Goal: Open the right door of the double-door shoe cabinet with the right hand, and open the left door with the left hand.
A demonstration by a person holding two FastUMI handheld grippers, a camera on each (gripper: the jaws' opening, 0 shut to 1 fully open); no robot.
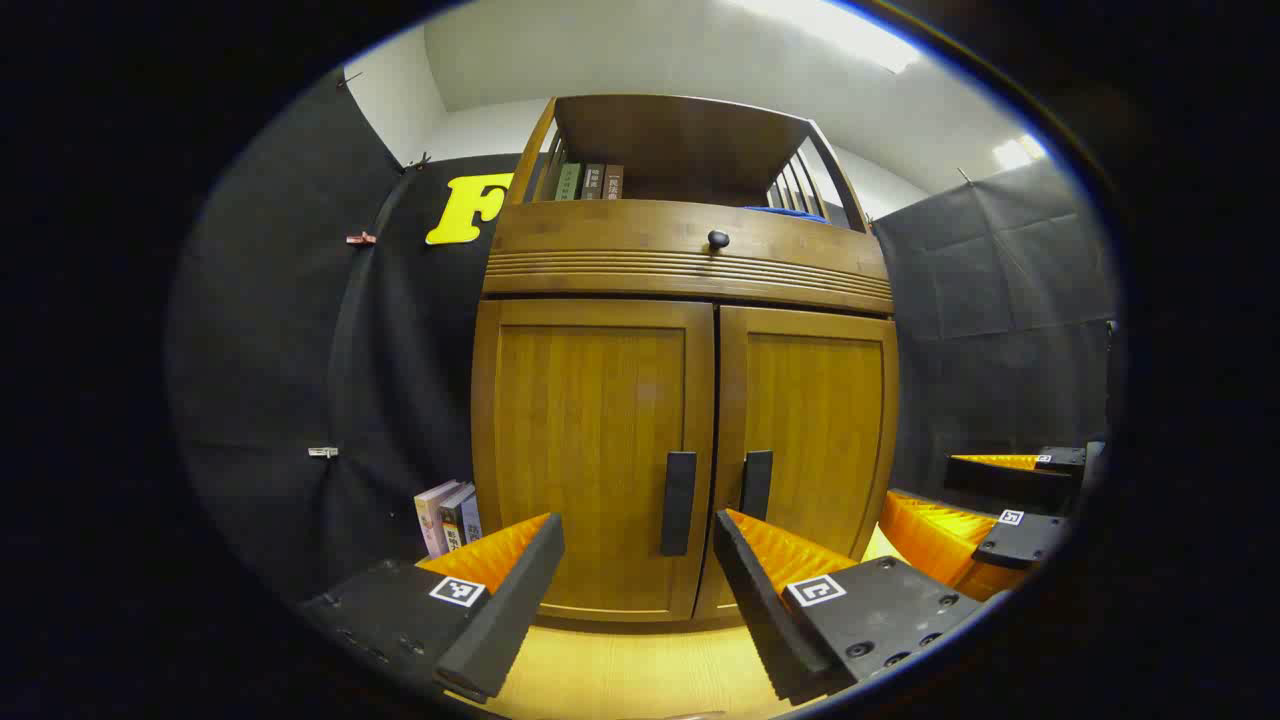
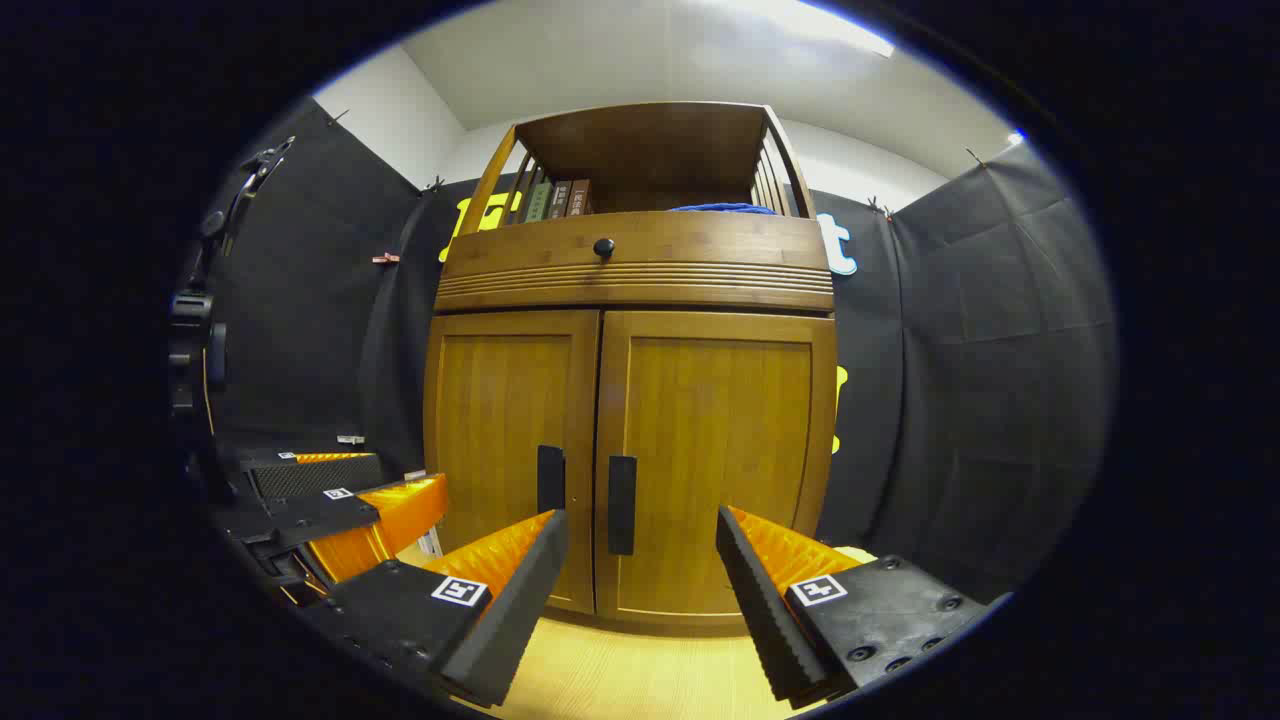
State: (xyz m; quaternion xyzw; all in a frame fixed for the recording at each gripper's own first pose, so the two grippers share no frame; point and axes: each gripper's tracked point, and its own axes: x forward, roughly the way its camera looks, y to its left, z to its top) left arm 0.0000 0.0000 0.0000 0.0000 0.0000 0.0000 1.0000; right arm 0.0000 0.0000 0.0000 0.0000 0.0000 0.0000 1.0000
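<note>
A wooden double-door shoe cabinet (image 1: 690, 270) (image 2: 635, 280) stands ahead with both doors closed. The left door (image 1: 590, 450) (image 2: 505, 440) carries a dark vertical handle (image 1: 678, 503) (image 2: 550, 478). The right door (image 1: 815, 430) (image 2: 715, 450) has its own handle (image 1: 756, 484) (image 2: 621, 505). My left gripper (image 1: 640, 530) is open, short of the doors, roughly framing the left handle. My right gripper (image 2: 640, 525) is open too, with the right handle showing between its fingers, and it also appears at the right edge of the left gripper view (image 1: 985, 500). Neither touches the cabinet.
A drawer with a round knob (image 1: 718, 239) (image 2: 603, 247) sits above the doors. The top shelf holds books (image 1: 590, 181) and something blue (image 2: 725, 209). More books (image 1: 448, 515) stand on the light wooden floor (image 1: 640, 670) left of the cabinet. Black cloth walls surround it.
</note>
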